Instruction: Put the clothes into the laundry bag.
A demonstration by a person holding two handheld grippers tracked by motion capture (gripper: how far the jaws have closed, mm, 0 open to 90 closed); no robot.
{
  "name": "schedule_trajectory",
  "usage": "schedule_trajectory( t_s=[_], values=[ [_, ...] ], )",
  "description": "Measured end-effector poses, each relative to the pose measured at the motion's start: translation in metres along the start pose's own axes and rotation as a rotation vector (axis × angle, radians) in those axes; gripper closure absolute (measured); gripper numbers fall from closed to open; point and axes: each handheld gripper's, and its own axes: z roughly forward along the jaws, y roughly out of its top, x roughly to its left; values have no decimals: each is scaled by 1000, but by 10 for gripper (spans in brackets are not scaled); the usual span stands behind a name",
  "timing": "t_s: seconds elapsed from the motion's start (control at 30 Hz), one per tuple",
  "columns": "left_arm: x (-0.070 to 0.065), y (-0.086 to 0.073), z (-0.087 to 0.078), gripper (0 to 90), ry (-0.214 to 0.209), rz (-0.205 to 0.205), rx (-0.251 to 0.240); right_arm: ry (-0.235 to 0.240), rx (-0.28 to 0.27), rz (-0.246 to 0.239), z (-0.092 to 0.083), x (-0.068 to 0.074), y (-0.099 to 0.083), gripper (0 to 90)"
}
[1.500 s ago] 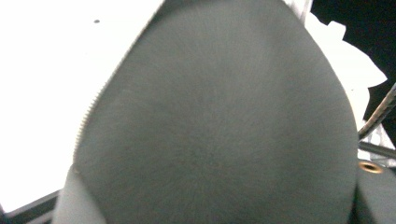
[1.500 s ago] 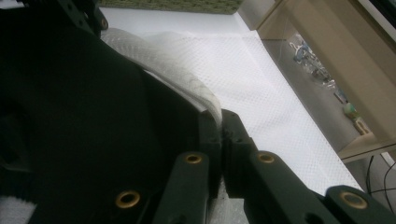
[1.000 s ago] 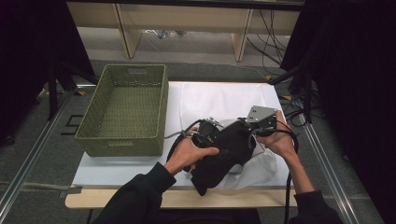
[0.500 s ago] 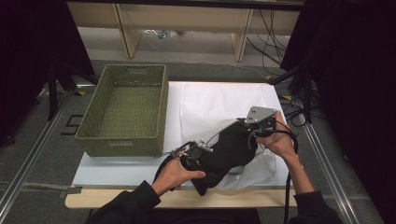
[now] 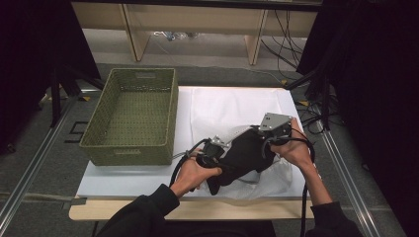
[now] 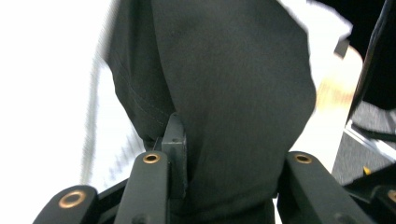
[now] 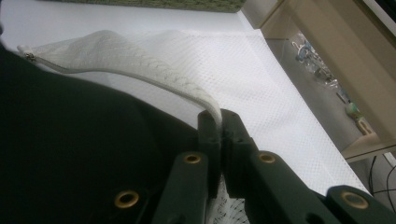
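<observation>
Black garment (image 5: 240, 159) bunched at about 5 o'clock on white table (image 5: 128, 175), lying partly on and partly inside white mesh bag (image 5: 232, 106) spread across table's right half. Left hand (image 5: 193, 172) at 6 o'clock, gripping left gripper (image 5: 211, 150) against garment's left end. In left gripper view, black fabric (image 6: 224, 93) packed between the two jaws, one jaw tip pressed into a fold, jaws narrow and clamped on the cloth; bright white surface at 9 o'clock, blurred. Right hand (image 5: 291, 148) at 4 o'clock, holding right gripper (image 5: 269, 133) at garment's upper right edge, grey plate on top. In right gripper view, jaws squeezed together on the white zipper edge (image 7: 140, 74) of the mesh bag (image 7: 261, 93), edge running up and away toward 10 o'clock over dark garment (image 7: 70, 140); zipper pull small at far end. Green woven basket (image 5: 129, 148) at 9 to 10 o'clock of table, well apart from both grippers. Cables trailing from each gripper toward bottom edge. Wooden shelf legs at 12 o'clock beyond table.
</observation>
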Motion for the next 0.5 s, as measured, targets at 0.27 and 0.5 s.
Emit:
schedule_trajectory(
  t_s=[0.27, 0.5],
  values=[
    [13, 18, 22, 647, 91, -2, -30, -3, -8, -19, -1, -2, 1, 885],
    [16, 17, 32, 452, 150, -9, -13, -1, -3, 0, -1, 0, 0, 885]
  ],
)
